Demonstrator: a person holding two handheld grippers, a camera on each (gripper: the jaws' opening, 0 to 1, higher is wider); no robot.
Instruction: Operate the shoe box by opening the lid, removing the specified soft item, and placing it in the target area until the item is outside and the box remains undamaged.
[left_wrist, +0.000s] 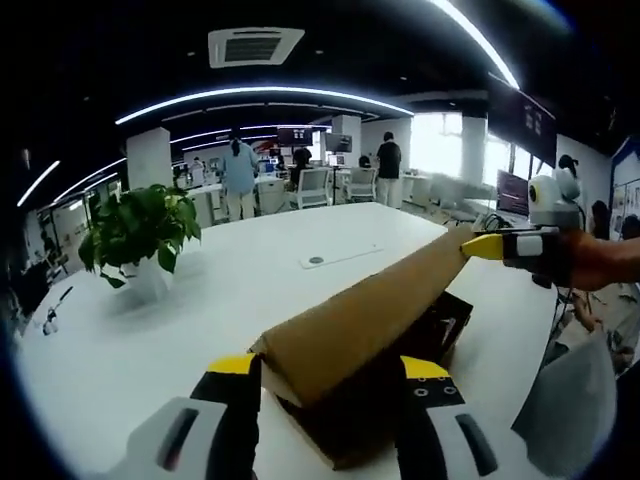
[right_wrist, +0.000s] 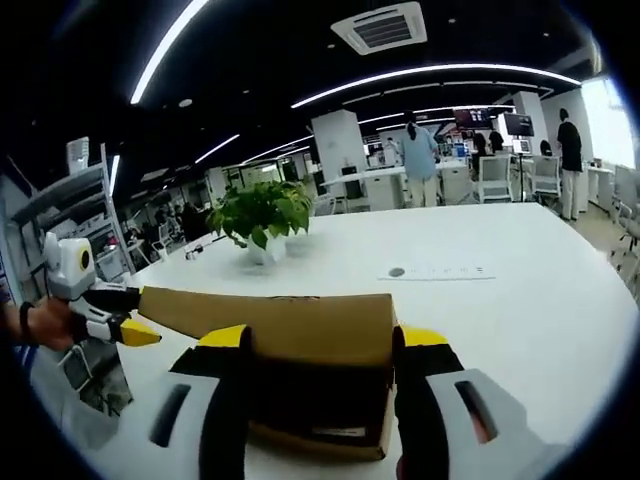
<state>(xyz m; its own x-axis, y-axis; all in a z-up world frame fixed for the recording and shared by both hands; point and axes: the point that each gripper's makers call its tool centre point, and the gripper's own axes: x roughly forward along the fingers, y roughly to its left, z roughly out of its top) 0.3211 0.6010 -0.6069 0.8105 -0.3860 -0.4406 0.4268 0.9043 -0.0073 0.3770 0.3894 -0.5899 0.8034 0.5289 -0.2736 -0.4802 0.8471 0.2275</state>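
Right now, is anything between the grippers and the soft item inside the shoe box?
Yes. The brown lid is partly raised and tilted over the shoe box, one gripper at each end of it. It covers most of the dark interior, so the soft item itself cannot be made out.

Shoe box lid (left_wrist: 365, 322): plain tan-brown cardboard, no print. Shoe box (right_wrist: 318, 400) interior reads dark brown to black, with a small white label strip at the front edge. Left hand-held gripper (left_wrist: 325, 375): yellow fingertips over black jaws, light grey body with dark slots. Right hand-held gripper (right_wrist: 322, 345): same scheme, yellow tips, black, grey-white. Worktop (left_wrist: 250, 260): glossy white. Potted plant (right_wrist: 262, 212): green leaves, white pot. Flat white strip (right_wrist: 435, 271) on the worktop with a grey round mark.
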